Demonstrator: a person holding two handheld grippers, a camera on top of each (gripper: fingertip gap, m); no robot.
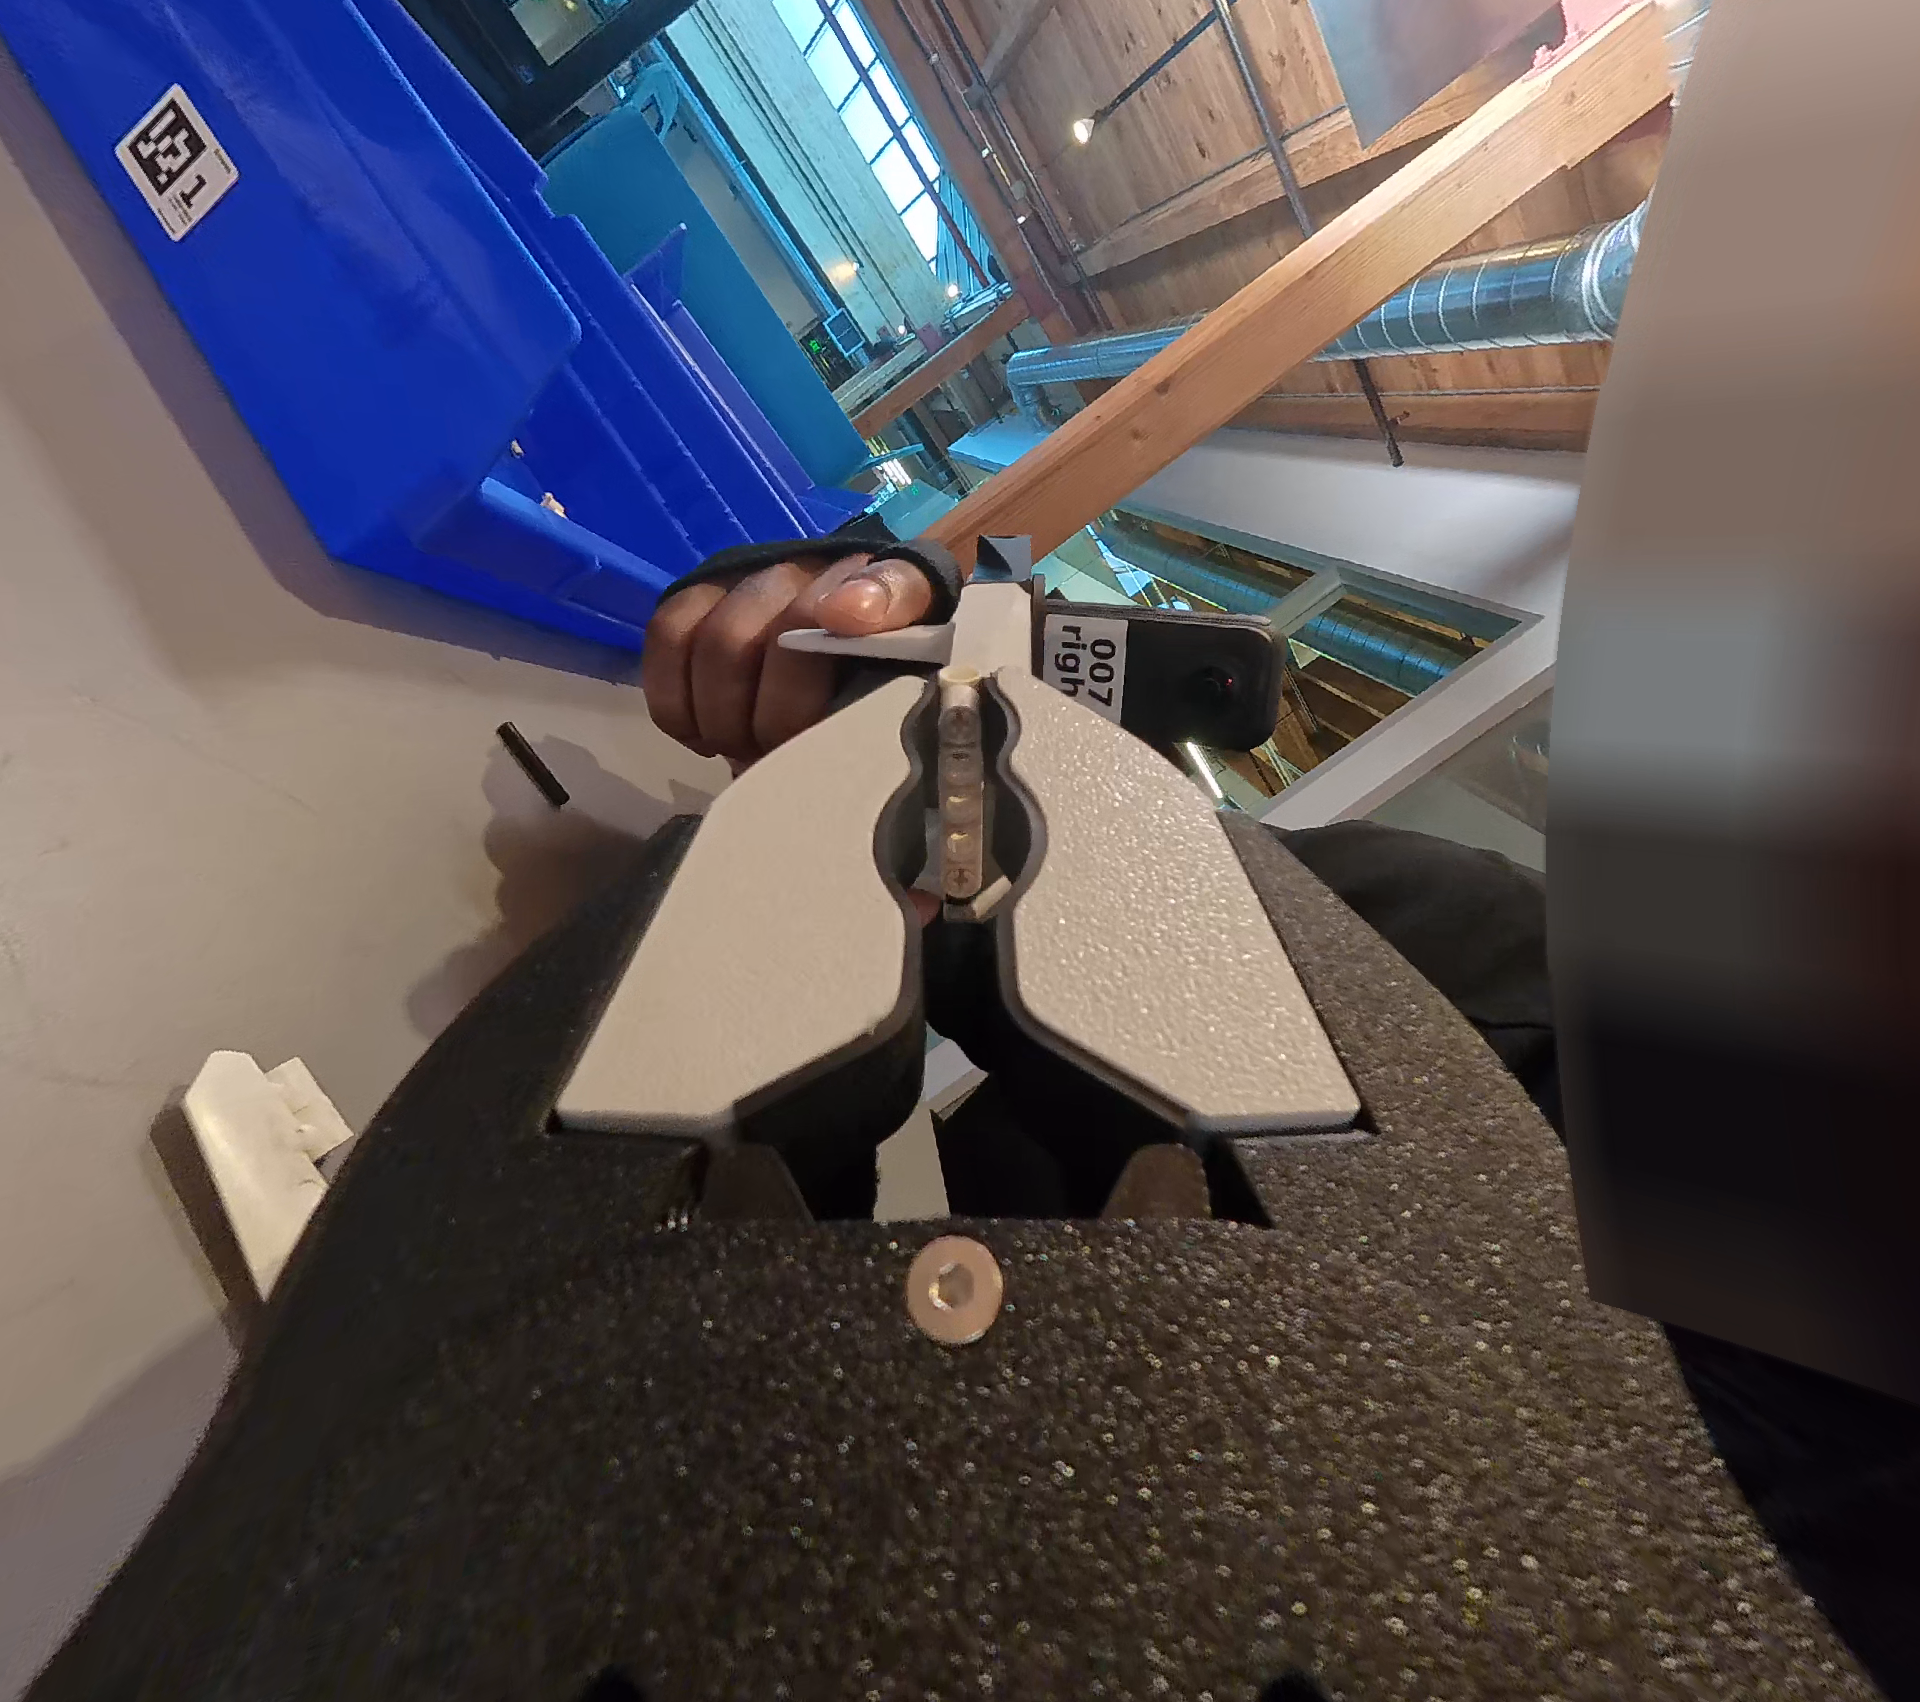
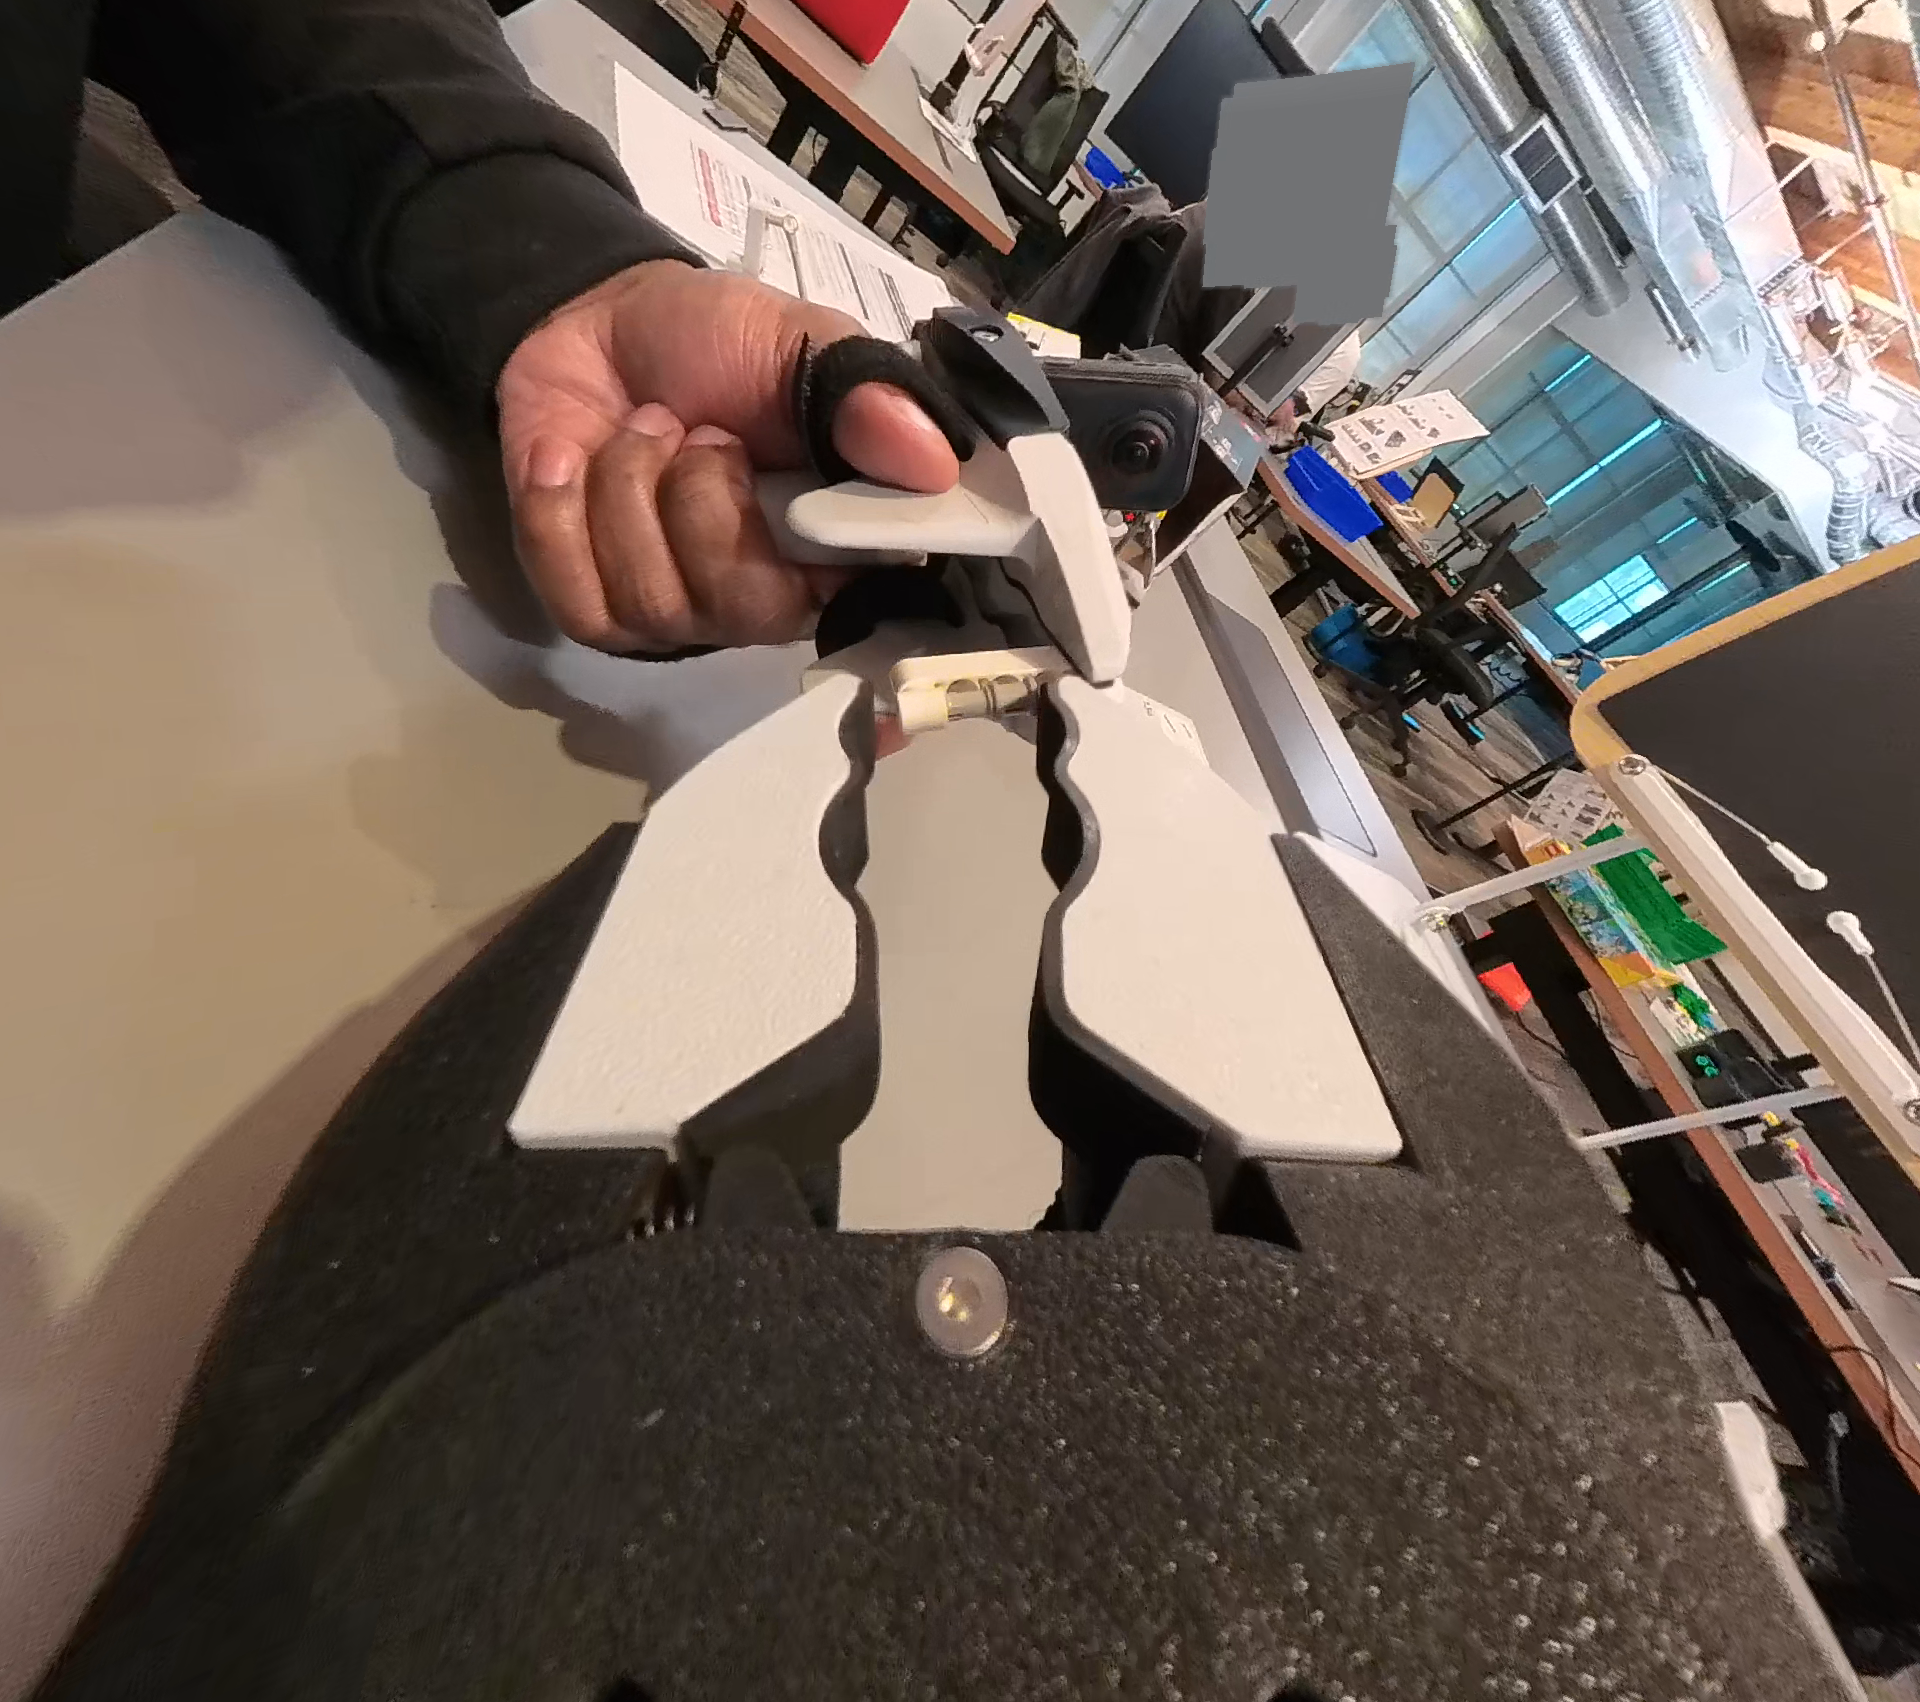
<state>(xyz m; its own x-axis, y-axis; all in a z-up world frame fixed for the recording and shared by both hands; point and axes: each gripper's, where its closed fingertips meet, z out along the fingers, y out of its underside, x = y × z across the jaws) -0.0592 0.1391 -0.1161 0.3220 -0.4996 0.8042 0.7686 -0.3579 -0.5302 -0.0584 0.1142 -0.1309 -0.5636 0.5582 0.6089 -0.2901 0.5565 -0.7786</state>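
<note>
My left gripper (image 1: 961,684) is shut on a small white beam with holes (image 1: 961,779). The beam stands edge-on between the two pads. In the right wrist view the same white beam (image 2: 961,681) lies crosswise between the tips of my right gripper (image 2: 956,698). The right gripper's jaws stand apart and the pads do not press on the beam. The left gripper's grey finger (image 2: 1081,572) comes down onto the beam from above, with a hand (image 2: 644,468) behind it. The right gripper's camera body (image 1: 1195,665) and the hand holding it (image 1: 748,665) show just beyond my left fingertips.
Blue bins (image 1: 312,198) stand on the grey table (image 1: 156,717) at the left. A short black pin (image 1: 532,764) and a white part (image 1: 260,1143) lie on the table. Printed sheets (image 2: 790,239) lie farther back, and a black-sleeved arm (image 2: 312,42) crosses the table. Both grippers' tips are close together, under 4 cm apart.
</note>
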